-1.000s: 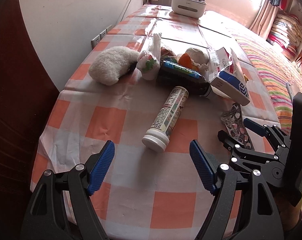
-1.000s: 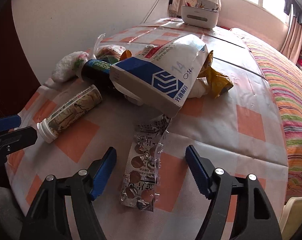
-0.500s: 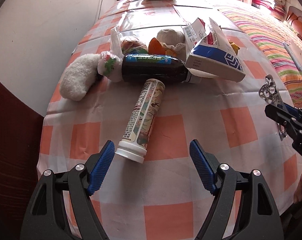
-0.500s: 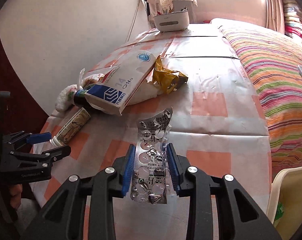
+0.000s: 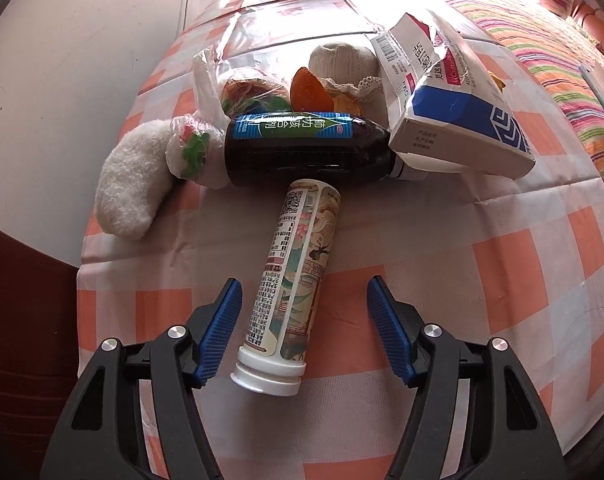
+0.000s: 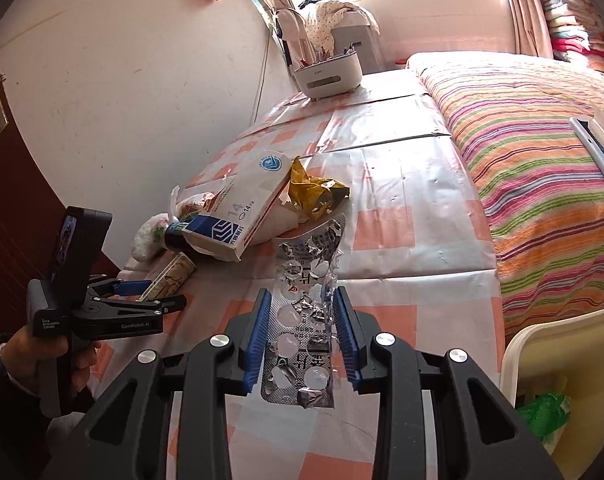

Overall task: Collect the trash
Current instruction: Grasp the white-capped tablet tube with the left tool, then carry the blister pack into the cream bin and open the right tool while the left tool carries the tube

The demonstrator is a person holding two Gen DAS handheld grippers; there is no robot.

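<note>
On the orange-and-white checked tablecloth [image 5: 502,264], a tall cylindrical plastic tube with a printed label and white screw cap [image 5: 292,280] lies on its side, its cap end between the spread blue ribbed pads of the left gripper [image 5: 302,328], which touch nothing. The tube's far end meets a dark glossy bottle with a blue-green label [image 5: 306,148] lying crosswise. Beside the bottle sit a fluffy white plush lump [image 5: 130,184], a crinkled clear plastic bag [image 5: 210,92], a torn white-and-blue cardboard box [image 5: 450,120] and a knitted cream ball with lace trim [image 5: 342,60].

From the right wrist view, the right gripper [image 6: 302,336] is clamped on a silvery crumpled foil blister sheet with empty round pockets [image 6: 306,308], held clear of the cloth, its upper end curling outward. Behind it lies a scrunched yellow foil wrapper [image 6: 314,192] against the box. A pale plastic bin rim [image 6: 558,332] shows at lower right, beside a striped bedspread [image 6: 542,152].
</note>
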